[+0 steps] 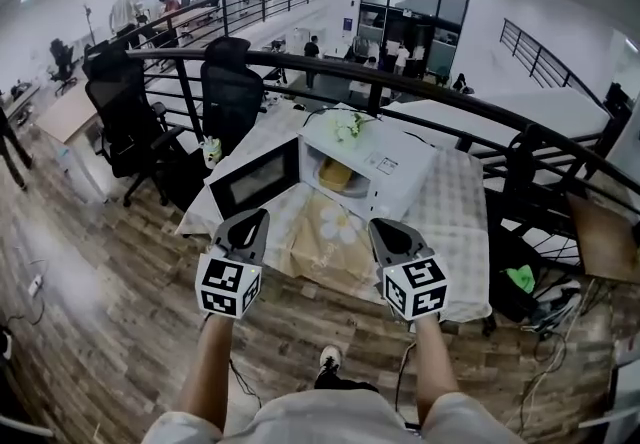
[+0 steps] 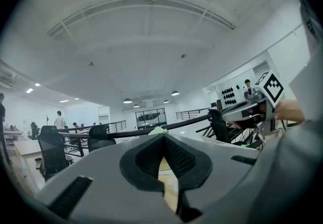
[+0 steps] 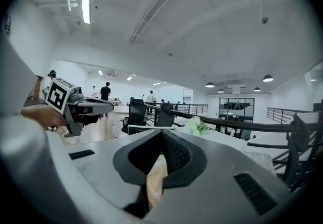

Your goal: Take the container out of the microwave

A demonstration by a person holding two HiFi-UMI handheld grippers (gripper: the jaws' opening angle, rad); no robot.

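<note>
A white microwave stands on a cloth-covered table, its dark door swung open to the left. Inside the cavity sits a yellowish container. White flowers lie on top of the microwave. Both grippers are held side by side in front of the table, short of the microwave. My left gripper is shut with nothing in it. My right gripper is also shut and holds nothing. Each gripper view shows the other gripper off to the side.
A curved black railing runs behind the table. Two black office chairs stand at the left, near the open door. Cables and a green thing lie on the wooden floor at the right. People stand far back.
</note>
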